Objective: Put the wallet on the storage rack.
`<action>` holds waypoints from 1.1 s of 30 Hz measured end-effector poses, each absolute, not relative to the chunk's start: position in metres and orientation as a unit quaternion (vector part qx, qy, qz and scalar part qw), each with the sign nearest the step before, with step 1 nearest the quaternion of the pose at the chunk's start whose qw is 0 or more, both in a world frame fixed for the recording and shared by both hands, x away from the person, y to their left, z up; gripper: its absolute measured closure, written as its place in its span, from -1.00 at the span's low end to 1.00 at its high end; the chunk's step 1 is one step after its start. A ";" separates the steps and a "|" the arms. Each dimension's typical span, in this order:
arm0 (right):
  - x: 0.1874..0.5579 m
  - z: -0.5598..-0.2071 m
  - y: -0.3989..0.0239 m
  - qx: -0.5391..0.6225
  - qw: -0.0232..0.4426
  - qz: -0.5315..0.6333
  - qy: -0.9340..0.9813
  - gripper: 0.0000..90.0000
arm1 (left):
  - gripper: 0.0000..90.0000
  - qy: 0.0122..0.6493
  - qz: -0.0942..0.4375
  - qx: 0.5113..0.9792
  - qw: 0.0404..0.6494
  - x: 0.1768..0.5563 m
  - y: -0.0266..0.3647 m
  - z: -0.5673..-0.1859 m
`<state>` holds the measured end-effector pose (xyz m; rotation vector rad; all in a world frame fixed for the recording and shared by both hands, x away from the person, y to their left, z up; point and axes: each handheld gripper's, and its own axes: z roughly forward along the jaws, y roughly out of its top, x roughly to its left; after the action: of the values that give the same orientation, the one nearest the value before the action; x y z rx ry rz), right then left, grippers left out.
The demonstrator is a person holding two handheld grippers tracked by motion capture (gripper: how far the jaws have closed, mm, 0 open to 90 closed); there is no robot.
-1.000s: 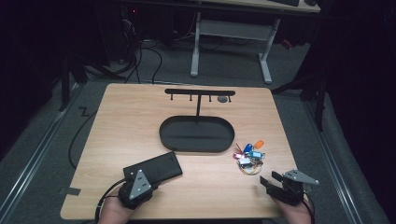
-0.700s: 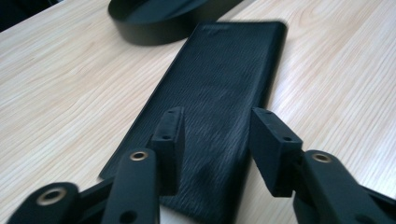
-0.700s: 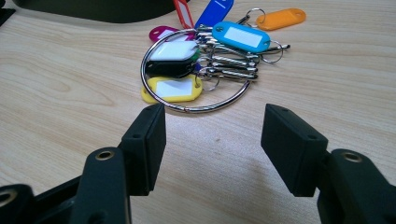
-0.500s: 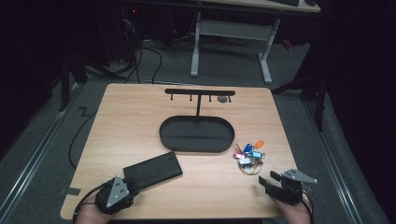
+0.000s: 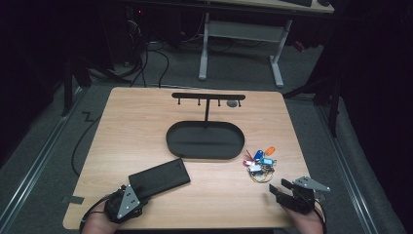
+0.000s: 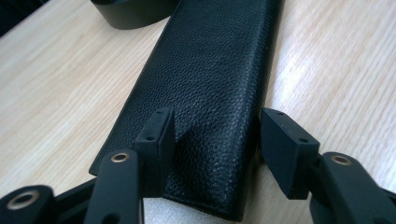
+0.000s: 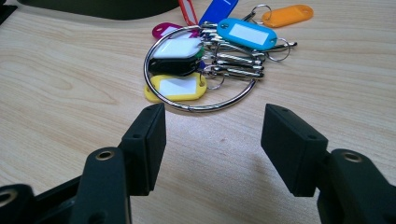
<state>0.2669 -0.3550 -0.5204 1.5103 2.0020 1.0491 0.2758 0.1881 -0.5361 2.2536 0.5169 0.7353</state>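
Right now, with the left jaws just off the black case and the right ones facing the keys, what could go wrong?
1. The left gripper, whose jaws have just been opening, straddles the black leather case; pulling back carelessly could drag it toward the table edge.
2. The key ring lies flat with loose tags; the open right gripper may scatter them or pinch only one tag.

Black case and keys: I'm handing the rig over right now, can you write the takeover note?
Left gripper: jaws have just been opening, now open around the near end of the black case, which lies flat on the table.
Right gripper: open, empty, pointing at the bunch of keys beside the black tray.
Done: case set down.
Left: probably the keys, untouched; the hooks on the rack look bare.
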 end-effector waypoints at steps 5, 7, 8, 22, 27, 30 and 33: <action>0.266 -0.520 -0.355 0.544 0.210 0.380 0.719 -0.09 | 0.16 0.198 0.287 0.869 0.352 0.275 0.189 -0.537; 0.266 -0.520 -0.355 0.546 0.209 0.380 0.717 -0.09 | 0.22 0.199 0.287 0.868 0.353 0.275 0.189 -0.537; 0.266 -0.519 -0.355 0.543 0.211 0.381 0.718 -0.09 | 0.25 0.195 0.288 0.869 0.353 0.275 0.189 -0.536; 0.266 -0.520 -0.355 0.548 0.206 0.381 0.716 -0.09 | 0.63 0.180 0.301 0.868 0.352 0.270 0.184 -0.533; 0.266 -0.520 -0.356 0.547 0.206 0.383 0.715 -0.09 | 0.70 0.182 0.305 0.865 0.355 0.269 0.183 -0.531; 0.266 -0.520 -0.356 0.547 0.206 0.384 0.715 -0.09 | 0.72 0.186 0.302 0.858 0.372 0.268 0.184 -0.528; 0.266 -0.520 -0.357 0.547 0.206 0.384 0.715 -0.09 | 0.74 0.192 0.296 0.853 0.386 0.267 0.186 -0.525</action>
<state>0.2657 -0.3566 -0.5198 1.5240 1.9912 1.0702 0.2674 0.1858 -0.5247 2.1714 0.4889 0.7531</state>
